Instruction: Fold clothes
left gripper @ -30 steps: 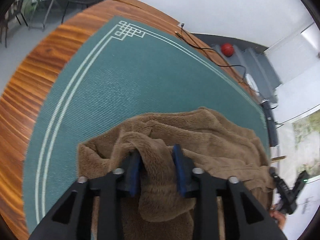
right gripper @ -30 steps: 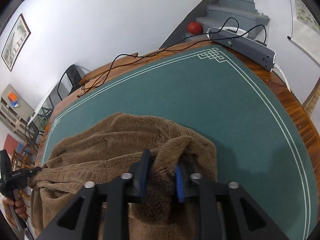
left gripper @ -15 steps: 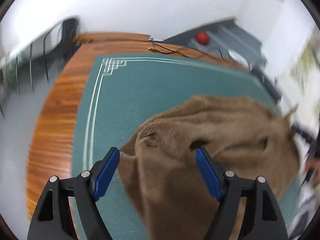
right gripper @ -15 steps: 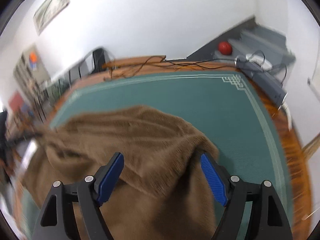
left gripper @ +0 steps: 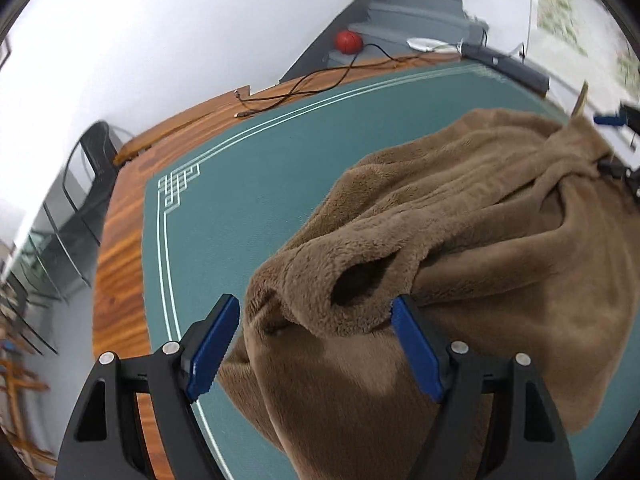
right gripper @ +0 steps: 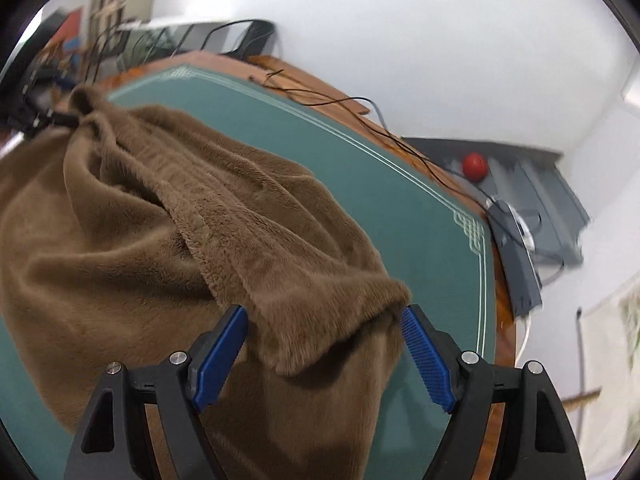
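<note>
Lying bunched on green mat: brown fleece garment. Left gripper jaws spread wide, fabric fold between, pads not pressing. Right gripper likewise wide apart over garment corner, nothing gripped.

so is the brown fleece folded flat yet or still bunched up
Still bunched up. The brown fleece lies in a rumpled heap with loose ridges on the green mat, no flat layers or straight edges.

We see the fleece garment lying bunched on the mat, which covers the table. A cable runs along the table's far edge, with a ball on the stairs behind it.
</note>
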Action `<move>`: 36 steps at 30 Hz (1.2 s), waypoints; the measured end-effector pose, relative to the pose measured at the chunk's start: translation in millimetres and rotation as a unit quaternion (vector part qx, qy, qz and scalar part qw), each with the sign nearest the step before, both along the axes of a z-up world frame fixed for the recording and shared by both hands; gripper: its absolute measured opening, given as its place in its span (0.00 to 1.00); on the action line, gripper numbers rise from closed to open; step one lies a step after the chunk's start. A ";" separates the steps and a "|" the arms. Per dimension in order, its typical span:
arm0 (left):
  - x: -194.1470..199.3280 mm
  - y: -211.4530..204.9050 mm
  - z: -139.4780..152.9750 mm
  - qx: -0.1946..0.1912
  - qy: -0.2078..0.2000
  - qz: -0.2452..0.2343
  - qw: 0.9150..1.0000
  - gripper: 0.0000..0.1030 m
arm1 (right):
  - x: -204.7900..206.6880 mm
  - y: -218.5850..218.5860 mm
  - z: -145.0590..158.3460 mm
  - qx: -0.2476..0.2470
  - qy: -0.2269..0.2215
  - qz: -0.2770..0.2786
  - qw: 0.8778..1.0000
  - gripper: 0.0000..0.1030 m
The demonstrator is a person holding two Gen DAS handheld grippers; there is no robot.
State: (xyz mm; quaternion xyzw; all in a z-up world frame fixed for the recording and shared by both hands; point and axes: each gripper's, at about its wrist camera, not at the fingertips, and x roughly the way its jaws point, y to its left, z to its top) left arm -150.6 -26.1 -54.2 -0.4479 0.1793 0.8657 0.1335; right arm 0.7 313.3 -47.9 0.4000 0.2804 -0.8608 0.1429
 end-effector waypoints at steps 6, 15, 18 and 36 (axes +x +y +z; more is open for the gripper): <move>-9.9 -4.3 4.4 -0.001 0.006 0.001 1.000 0.79 | 5.5 -19.9 -1.2 0.003 -0.039 0.078 0.996 0.79; -23.3 -5.9 -2.0 0.021 0.000 0.016 1.000 0.79 | -10.7 -10.4 -22.9 0.051 -0.062 0.073 0.994 0.79; -27.7 -3.4 -4.3 0.021 -0.005 0.021 1.000 0.79 | -28.6 -9.9 -18.5 0.026 -0.053 0.038 0.998 0.74; -61.2 -53.0 -12.7 0.174 -0.062 0.123 0.975 0.79 | -98.0 23.7 -6.7 -0.161 -0.076 -0.053 0.983 0.68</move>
